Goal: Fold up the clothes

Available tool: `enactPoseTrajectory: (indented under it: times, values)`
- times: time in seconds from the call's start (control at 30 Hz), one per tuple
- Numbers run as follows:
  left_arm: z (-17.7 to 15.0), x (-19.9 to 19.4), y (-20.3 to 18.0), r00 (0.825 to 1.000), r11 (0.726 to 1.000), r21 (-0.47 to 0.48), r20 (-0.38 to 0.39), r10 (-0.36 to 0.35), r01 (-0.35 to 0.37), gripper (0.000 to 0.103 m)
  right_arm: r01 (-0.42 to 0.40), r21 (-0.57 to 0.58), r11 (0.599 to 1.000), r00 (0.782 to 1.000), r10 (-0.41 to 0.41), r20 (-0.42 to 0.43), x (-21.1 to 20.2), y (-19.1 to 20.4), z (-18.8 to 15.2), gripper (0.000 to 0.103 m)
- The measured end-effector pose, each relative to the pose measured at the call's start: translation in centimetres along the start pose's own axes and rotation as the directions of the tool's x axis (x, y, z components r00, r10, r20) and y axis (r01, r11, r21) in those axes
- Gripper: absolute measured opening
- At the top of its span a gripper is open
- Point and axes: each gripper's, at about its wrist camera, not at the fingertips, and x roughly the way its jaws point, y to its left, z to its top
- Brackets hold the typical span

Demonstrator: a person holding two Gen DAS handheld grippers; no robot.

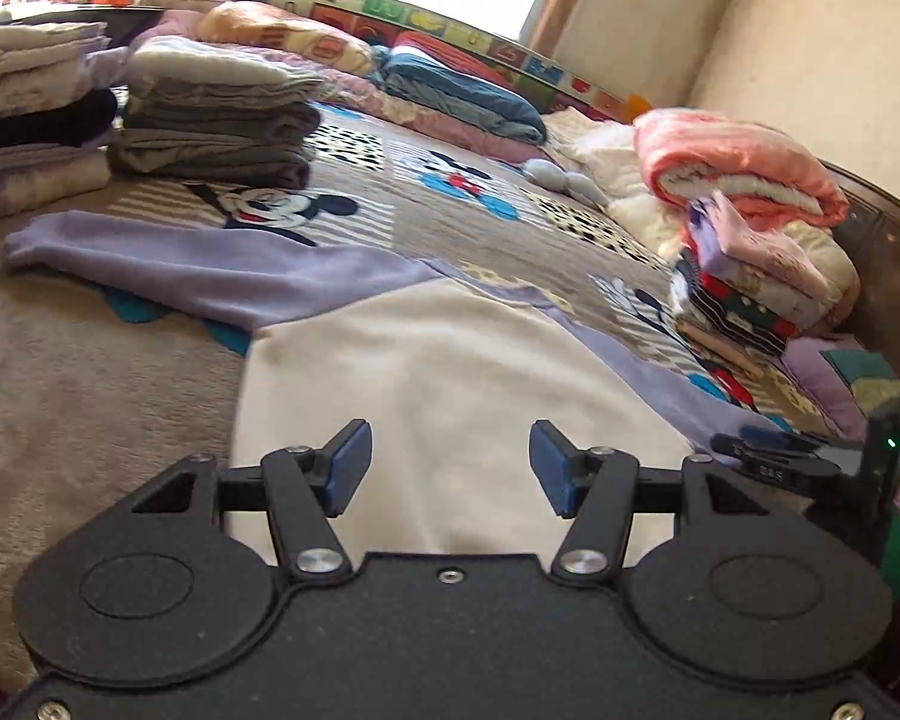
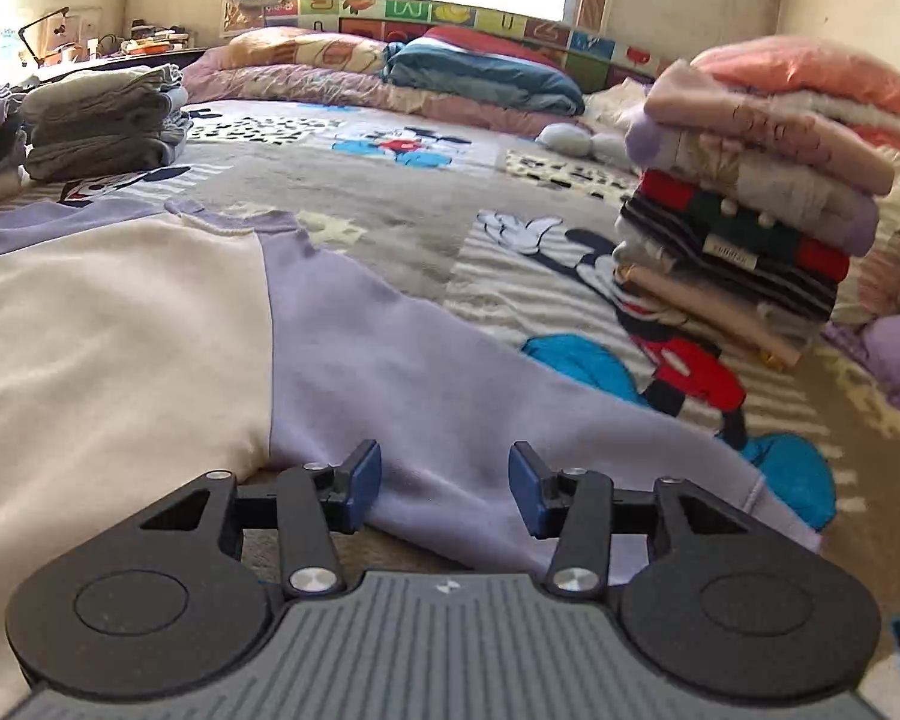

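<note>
Sweatshirt (image 2: 150, 324), cream with lilac sleeves, lies spread on the bed; both grippers, left (image 1: 450, 468) and right (image 2: 445, 483), hover part-open and empty. Next, probably, gripping a sleeve (image 2: 510, 420) to fold inward.

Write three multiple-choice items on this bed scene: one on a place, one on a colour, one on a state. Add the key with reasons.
1. Where does the cream-bodied sweatshirt with lilac sleeves lie?
A. spread flat on the cartoon-mouse bedspread
B. on top of the grey folded stack
C. hanging from the window

2. What colour is the fluffy folded blanket behind the mixed stack of folded clothes?
A. green
B. coral pink
C. black

3. How do the right tongs stand?
A. shut on a sock
B. open, over the lilac sleeve
C. shut on the collar

Key: 1 A, the sweatshirt lies spread out, sleeves out to both sides, on the bedspread. 2 B, its outer side is coral pink with a white fleecy lining. 3 B, the blue pads stand apart with nothing pinched between them.
</note>
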Motion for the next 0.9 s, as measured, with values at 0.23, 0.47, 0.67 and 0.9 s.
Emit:
enactPoseTrajectory:
  times: [0.23, 0.47, 0.67, 0.9]
  values:
    - [1.9, 1.4, 6.0, 0.993, 0.981, -0.164, 0.033, 0.111, -0.104, 0.057, -0.021, -0.098, 0.995, 0.994, 0.032, 0.106, -2.6, 4.2, 0.5, 0.048]
    - [6.7, 5.0, 8.3, 0.98, 0.98, -0.05, 0.046, 0.195, -0.193, 0.048, -0.08, -0.29, 0.954, 0.978, 0.131, 0.16, -4.5, 11.2, 1.1, 0.048]
    - [9.3, 9.3, 9.9, 0.966, 0.96, 0.118, -0.008, 0.257, -0.255, 0.033, -0.152, -0.478, 0.865, 0.955, 0.253, 0.153, -5.4, 18.7, 1.4, 0.045]
    - [10.8, 14.9, 14.1, 0.912, 0.907, 0.18, -0.089, 0.401, -0.381, 0.029, -0.305, -0.611, 0.73, 0.907, 0.419, 0.048, -6.4, 26.2, 0.9, 0.045]
